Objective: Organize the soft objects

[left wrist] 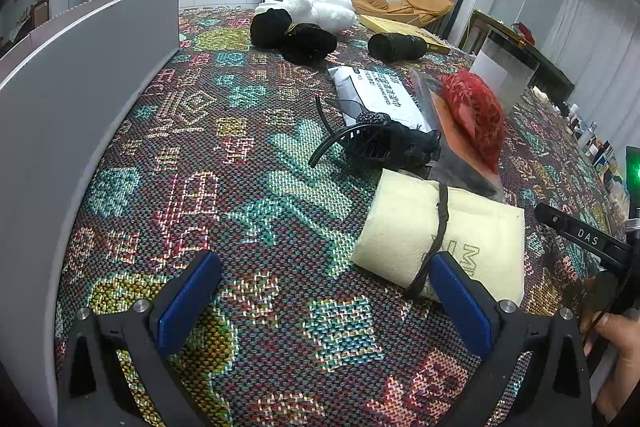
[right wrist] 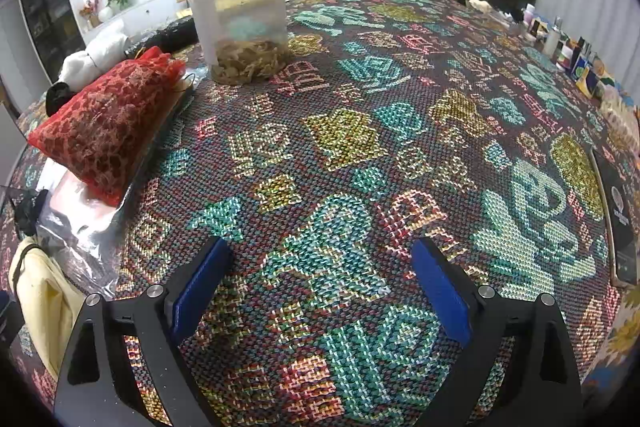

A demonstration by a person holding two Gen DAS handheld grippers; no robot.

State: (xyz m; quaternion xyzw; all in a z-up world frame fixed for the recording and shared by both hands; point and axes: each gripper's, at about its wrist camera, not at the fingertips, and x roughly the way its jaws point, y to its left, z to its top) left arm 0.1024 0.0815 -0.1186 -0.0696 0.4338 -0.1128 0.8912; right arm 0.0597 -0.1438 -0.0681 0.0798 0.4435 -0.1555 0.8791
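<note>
My left gripper (left wrist: 324, 267) is open and empty above the patterned cloth, its right finger beside a cream drawstring pouch (left wrist: 452, 231). Beyond the pouch lie a black hair clip with dark fabric (left wrist: 380, 143), a red mesh bag (left wrist: 476, 111) on a plastic packet, a white mailer (left wrist: 380, 95), a black roll (left wrist: 396, 47), black fabric pieces (left wrist: 292, 35) and a white plush (left wrist: 320, 9). My right gripper (right wrist: 320, 263) is open and empty over bare cloth. The red mesh bag (right wrist: 104, 123) is to its left, the cream pouch (right wrist: 44, 299) at the far left edge.
A grey upright panel (left wrist: 80, 87) borders the table on the left. A clear plastic jar (right wrist: 244, 15) with dried bits stands at the back. Small bottles and boxes (right wrist: 572, 55) line the right edge. A dark flat box (right wrist: 620, 219) lies at the far right.
</note>
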